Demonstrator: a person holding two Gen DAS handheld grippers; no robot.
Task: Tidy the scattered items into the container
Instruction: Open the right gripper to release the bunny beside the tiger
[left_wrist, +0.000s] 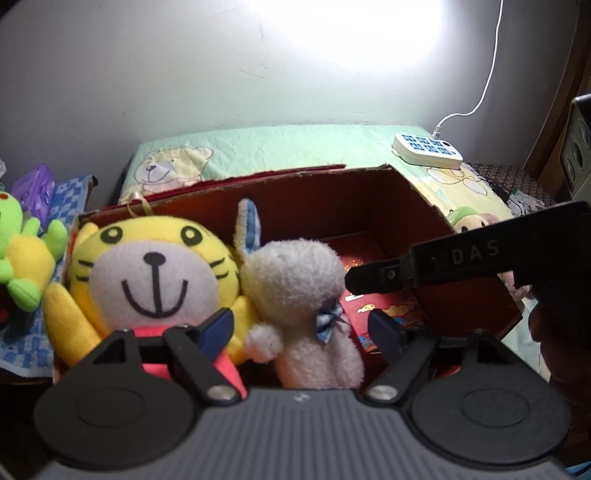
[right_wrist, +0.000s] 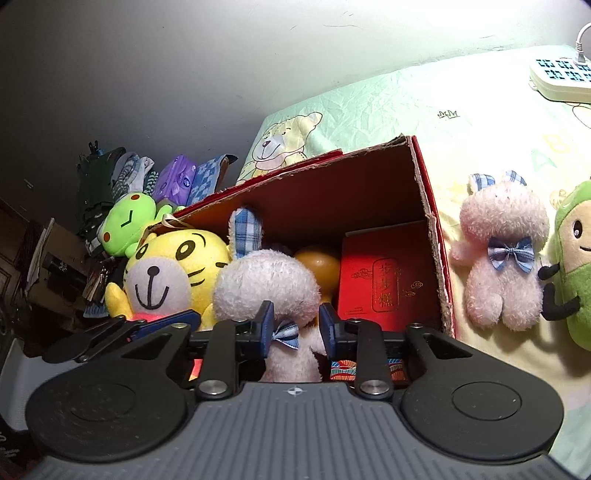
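Observation:
A red cardboard box (left_wrist: 413, 206) (right_wrist: 424, 192) stands on the bed. Inside it sit a yellow tiger plush (left_wrist: 151, 273) (right_wrist: 173, 269) and a white bunny plush (left_wrist: 299, 291) (right_wrist: 262, 284) with a blue bow. My left gripper (left_wrist: 301, 328) is open, its fingers on either side of the bunny without gripping it. My right gripper (right_wrist: 295, 325) is shut on the bunny's body at the bow, over the box. Its finger (left_wrist: 443, 266) also shows in the left wrist view. A pink bunny plush (right_wrist: 502, 258) and a green plush (right_wrist: 572, 273) lie on the bed right of the box.
A red booklet (right_wrist: 388, 277) and an orange ball (right_wrist: 319, 266) lie in the box. A green frog plush (left_wrist: 22, 247) (right_wrist: 127, 225) sits left of the box. A white power strip (left_wrist: 428, 151) (right_wrist: 561, 77) lies at the bed's back right. Clutter is piled at far left.

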